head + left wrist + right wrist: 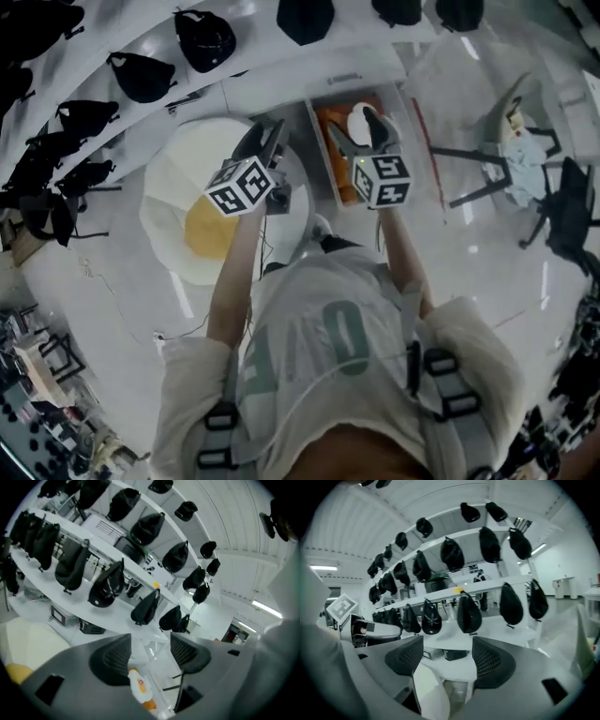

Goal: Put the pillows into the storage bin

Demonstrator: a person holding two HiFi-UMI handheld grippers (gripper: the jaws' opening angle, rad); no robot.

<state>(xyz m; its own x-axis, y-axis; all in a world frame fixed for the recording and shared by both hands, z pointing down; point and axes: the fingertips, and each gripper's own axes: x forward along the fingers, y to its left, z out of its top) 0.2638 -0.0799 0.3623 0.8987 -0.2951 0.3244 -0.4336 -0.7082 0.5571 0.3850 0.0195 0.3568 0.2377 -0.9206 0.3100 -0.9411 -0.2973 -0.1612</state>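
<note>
Person's pale T-shirt (328,347) fills the near edge, forearms reaching far; left gripper (265,141) (150,654), jaws wide and empty, over the right rim of the round white fried-egg pillow with yellow centre (192,225), which lies flat on the floor just left of the bin. Right gripper (362,132) (447,657), jaws likewise spread on nothing, above the clear plastic storage bin (317,155) holding orange (336,127) and white soft items. Curved white racks of black caps (141,75) close the far and left edges; bare pale floor (469,253) lies open right of the bin, up to a black-legged stand (497,173).
</note>
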